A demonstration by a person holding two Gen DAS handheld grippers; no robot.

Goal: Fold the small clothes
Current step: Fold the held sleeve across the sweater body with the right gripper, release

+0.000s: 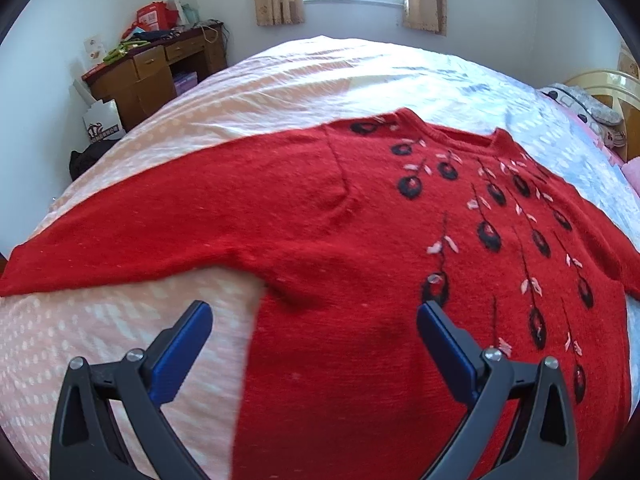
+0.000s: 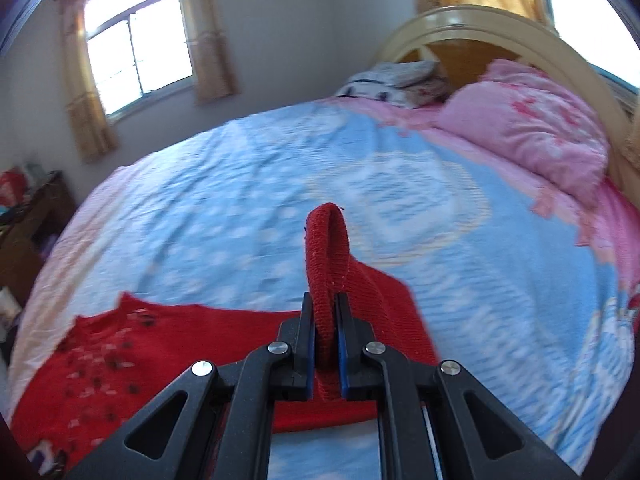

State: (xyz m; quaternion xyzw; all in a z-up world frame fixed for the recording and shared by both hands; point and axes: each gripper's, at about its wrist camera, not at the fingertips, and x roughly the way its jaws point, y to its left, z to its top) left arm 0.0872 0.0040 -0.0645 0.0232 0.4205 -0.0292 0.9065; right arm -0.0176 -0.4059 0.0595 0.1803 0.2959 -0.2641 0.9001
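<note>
Red sweater (image 1: 340, 240), no legible writing

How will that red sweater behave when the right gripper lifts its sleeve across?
Probably floppy: the cuff loops limply above the right gripper. The red sweater looks a thick knit, so likely heavy enough to drag. It may cling to the bedsheet rather than slide.

Sweater (image 2: 120, 344) pattern blurred; hem cut off btm.
</note>
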